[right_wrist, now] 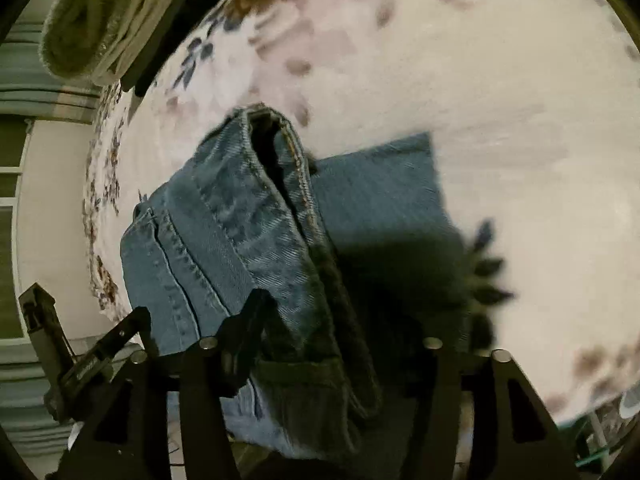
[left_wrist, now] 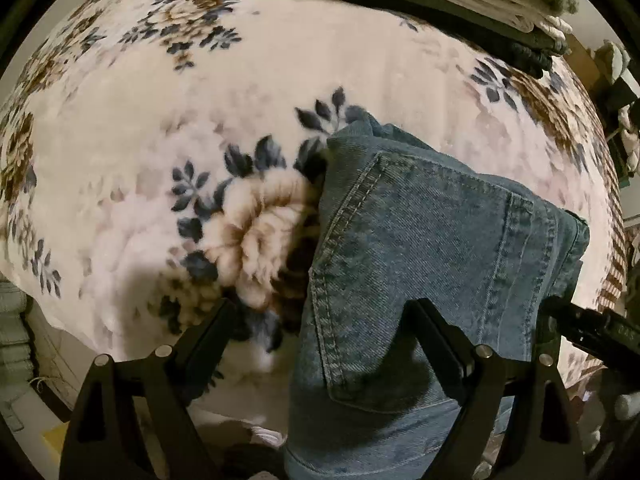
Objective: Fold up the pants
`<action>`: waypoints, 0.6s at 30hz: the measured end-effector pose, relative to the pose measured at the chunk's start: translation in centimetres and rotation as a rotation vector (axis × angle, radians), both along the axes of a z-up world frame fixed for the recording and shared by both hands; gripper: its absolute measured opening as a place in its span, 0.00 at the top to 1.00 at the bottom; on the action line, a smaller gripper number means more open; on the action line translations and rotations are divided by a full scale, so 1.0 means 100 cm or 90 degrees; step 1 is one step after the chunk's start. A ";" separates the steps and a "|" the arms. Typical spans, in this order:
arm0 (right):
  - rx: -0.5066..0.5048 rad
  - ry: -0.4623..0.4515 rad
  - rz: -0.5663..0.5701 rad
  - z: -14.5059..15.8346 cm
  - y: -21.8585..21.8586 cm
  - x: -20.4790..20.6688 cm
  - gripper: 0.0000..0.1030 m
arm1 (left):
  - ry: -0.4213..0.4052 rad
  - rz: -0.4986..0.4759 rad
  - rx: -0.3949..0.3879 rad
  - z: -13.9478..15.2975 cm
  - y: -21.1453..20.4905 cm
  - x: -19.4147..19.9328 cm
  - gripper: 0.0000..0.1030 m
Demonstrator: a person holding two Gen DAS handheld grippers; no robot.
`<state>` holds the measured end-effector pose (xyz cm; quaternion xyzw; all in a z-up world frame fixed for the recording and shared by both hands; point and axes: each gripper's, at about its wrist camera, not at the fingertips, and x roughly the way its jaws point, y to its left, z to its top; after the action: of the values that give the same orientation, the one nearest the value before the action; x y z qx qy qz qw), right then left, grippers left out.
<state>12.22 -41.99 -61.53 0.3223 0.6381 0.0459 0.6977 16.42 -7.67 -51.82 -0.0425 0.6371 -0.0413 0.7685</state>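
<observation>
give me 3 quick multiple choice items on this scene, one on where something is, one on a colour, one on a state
1. Where does the stack of folded clothes sit?
A. at the far edge of the blanket
B. on top of the jeans
C. between the left hand-held gripper's fingers

2. What colour are the jeans?
A. black
B. blue
C. red

3. How do the left hand-held gripper's jaws stand?
A. spread wide apart
B. shut tight with no gap
C. out of view

Answers:
1. A, the stack lies at the top of the left wrist view, beyond the open floral blanket.
2. B, faded blue denim with pale stitching shows in both views.
3. A, a broad gap shows between the two fingers, with blanket and denim visible between them.
</observation>
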 end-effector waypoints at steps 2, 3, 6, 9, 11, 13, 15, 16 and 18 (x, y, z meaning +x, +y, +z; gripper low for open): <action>0.007 -0.018 -0.018 0.000 0.004 0.000 0.35 | 0.001 0.000 -0.001 -0.002 -0.002 0.001 0.13; 0.002 -0.026 -0.005 0.001 0.012 0.001 0.42 | 0.002 -0.001 -0.003 -0.002 -0.003 0.002 0.13; -0.042 -0.039 0.030 0.006 0.031 -0.001 0.78 | 0.012 0.000 -0.002 -0.004 -0.007 0.004 0.13; -0.051 -0.061 -0.003 0.021 0.028 -0.013 0.86 | 0.004 -0.002 -0.023 0.009 -0.006 0.003 0.13; -0.055 -0.081 -0.034 0.041 0.022 -0.023 0.86 | -0.010 -0.004 -0.035 0.021 -0.003 0.001 0.13; -0.087 -0.099 -0.057 0.066 0.014 -0.037 0.87 | -0.019 0.000 -0.044 0.031 0.002 0.003 0.13; -0.099 -0.105 -0.089 0.085 -0.004 -0.053 0.87 | -0.023 0.004 -0.059 0.037 0.002 0.006 0.13; -0.105 -0.103 -0.108 0.092 -0.017 -0.062 0.87 | -0.022 0.006 -0.065 0.037 0.001 0.008 0.13; -0.127 -0.101 -0.137 0.101 -0.037 -0.076 0.87 | -0.017 0.005 -0.074 0.032 -0.004 0.013 0.13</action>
<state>4.65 -45.66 -51.39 0.3134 0.5443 -0.0673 0.7752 17.75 -8.06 -48.61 -0.0888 0.6233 -0.0759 0.7732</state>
